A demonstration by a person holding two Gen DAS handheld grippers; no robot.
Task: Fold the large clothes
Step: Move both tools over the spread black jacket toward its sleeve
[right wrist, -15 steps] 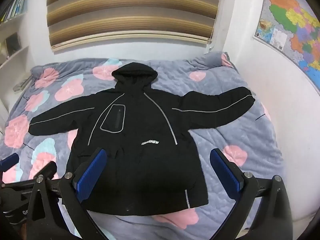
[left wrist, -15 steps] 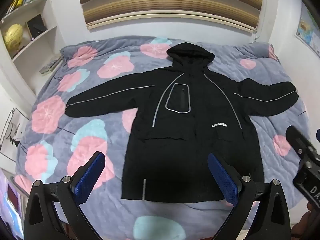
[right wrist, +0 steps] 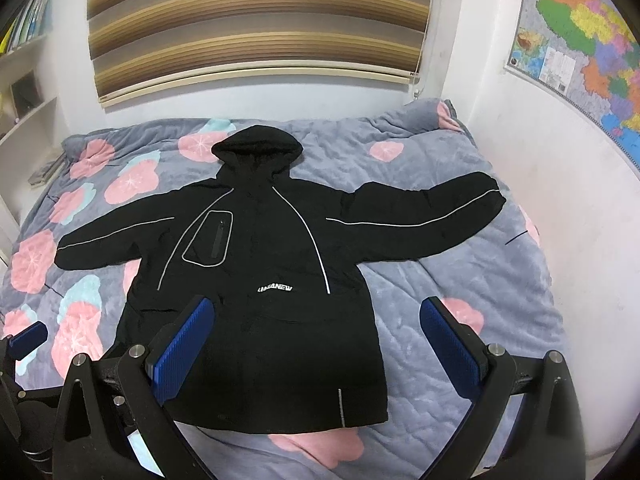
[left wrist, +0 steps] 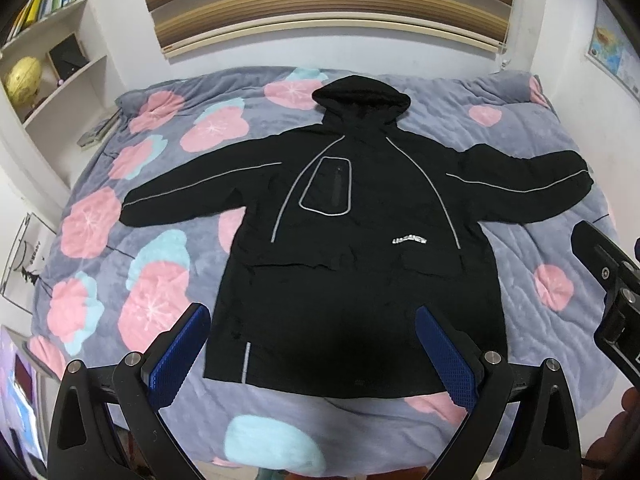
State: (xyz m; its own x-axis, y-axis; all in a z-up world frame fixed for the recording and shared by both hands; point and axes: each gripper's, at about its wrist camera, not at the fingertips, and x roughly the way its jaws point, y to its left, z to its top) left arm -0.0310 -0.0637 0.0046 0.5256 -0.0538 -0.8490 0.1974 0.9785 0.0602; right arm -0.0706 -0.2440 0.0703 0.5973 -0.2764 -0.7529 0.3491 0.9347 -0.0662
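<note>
Jacket (left wrist: 360,272) flat on bed (left wrist: 168,240) — beneath both wide-spread, empty grippers — left gripper (left wrist: 316,356), right gripper (right wrist: 318,348)

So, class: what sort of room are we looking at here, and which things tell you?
Most likely a bedroom: a bed under a flowered quilt, a bookshelf beside it, and a wall map.

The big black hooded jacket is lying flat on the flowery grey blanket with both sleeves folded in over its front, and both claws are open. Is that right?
Not quite. The black hooded jacket does lie flat on the flowery grey blanket, but its sleeves are spread straight out to the sides, not folded in. The right wrist view shows this. The left claw and the right claw are both open.
</note>
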